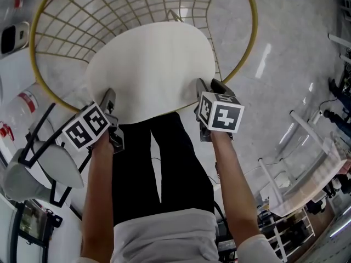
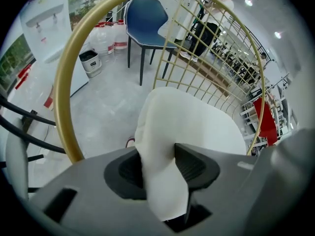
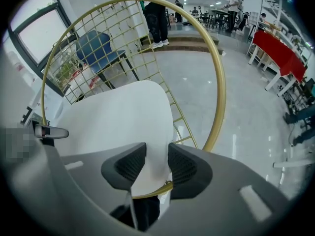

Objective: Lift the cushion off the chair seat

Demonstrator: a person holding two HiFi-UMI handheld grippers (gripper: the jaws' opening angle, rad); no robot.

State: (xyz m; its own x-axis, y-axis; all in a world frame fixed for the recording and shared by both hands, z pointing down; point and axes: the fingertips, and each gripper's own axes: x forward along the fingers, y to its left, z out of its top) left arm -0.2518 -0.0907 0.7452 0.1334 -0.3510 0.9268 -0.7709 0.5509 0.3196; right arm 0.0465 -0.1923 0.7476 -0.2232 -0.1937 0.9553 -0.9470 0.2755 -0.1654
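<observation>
At the far left of the head view the black-framed grey stool (image 1: 52,166) stands on the pale polished floor (image 1: 285,32), and next to it the left gripper (image 1: 109,100) (image 2: 160,168) points steeply down at the near left edge of the round off-white fabric cushion (image 1: 153,70) (image 2: 192,127) (image 3: 113,127). Its dark ribbed pads (image 2: 189,167) are closed partway and pinch a bunched fold of that edge between them (the cloth bulges above the grip). The cushion lies across the seat of the gold wire chair (image 1: 34,48) (image 2: 64,82) (image 3: 221,82), inside its round hoop, its near rim overhanging the person's black trousers (image 1: 164,169). At the cushion's near right edge the right gripper (image 1: 208,86) (image 3: 151,167) also points down, jaws narrowed onto the rim so that both pads (image 3: 184,166) press the fabric. Beyond the hoop, both gripper views show a blue moulded chair (image 2: 145,18) (image 3: 96,45), and the right gripper view shows a red-topped table (image 3: 278,53) at far right.
</observation>
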